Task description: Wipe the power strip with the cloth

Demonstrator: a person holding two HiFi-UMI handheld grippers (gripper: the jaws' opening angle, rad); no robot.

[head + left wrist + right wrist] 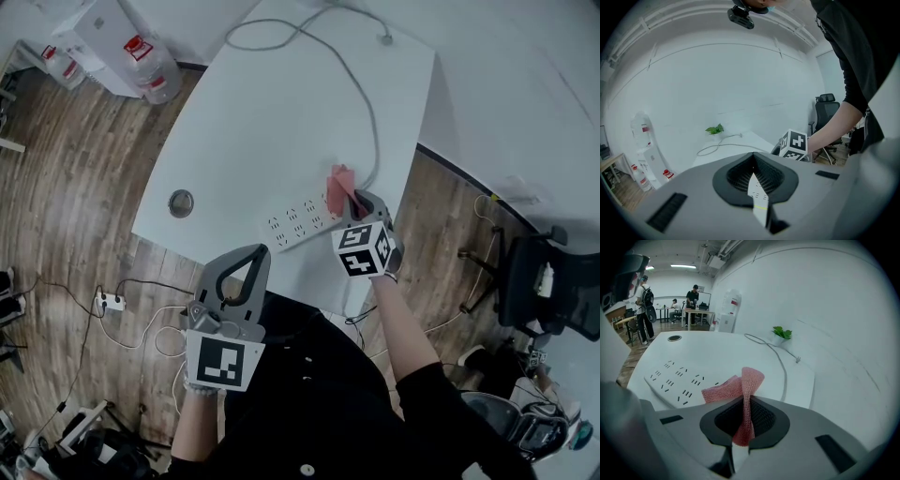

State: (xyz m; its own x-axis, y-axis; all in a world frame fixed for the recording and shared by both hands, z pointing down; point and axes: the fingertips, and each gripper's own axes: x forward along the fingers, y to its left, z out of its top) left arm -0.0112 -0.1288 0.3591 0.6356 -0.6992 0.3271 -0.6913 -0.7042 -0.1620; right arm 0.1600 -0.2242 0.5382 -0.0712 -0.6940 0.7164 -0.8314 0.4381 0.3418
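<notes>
Right claw (354, 200) is clamped on the pink cloth (339, 182), a loose-knit, floppy strip pinched mid-length so a folded tail sticks out to drag; it's at the cable end of the power strip (296, 223), touching or just over it, can't tell which; the strip is flat white plastic lying on the smooth white surface (272, 112); left claw (255, 251) is pressed together on nothing, parked near the body, I'd guess to stay clear.

Salmon-pink mesh-knit cloth (743, 385), white power strip (298, 223) dotted with dark slots on a white table (272, 112), pale grey cable (783, 374), grey left gripper (257, 251) and right gripper (749, 401) wearing black-and-white square markers, brown wood-plank floor (75, 187).
</notes>
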